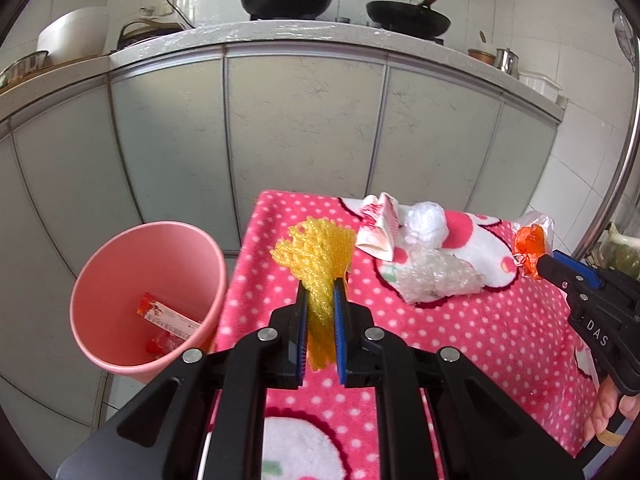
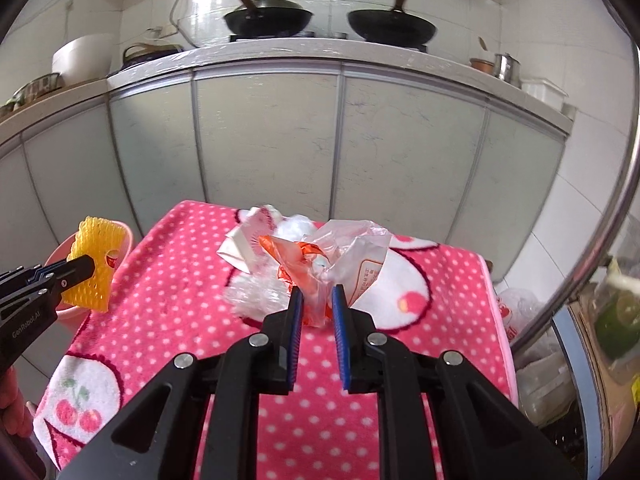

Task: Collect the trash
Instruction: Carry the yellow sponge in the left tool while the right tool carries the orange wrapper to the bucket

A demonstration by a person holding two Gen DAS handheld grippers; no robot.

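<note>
My left gripper is shut on a yellow foam net and holds it above the left part of the pink polka-dot cloth. It also shows in the right wrist view. My right gripper is shut on a clear and orange plastic wrapper, also seen in the left wrist view. A pink bin stands left of the table with red wrappers inside. A white paper wrapper, a white plastic ball and crumpled clear plastic lie on the cloth.
Grey cabinet doors stand behind the table under a counter with two black woks. A metal pole curves up on the right. Bags and clutter sit to the right of the table.
</note>
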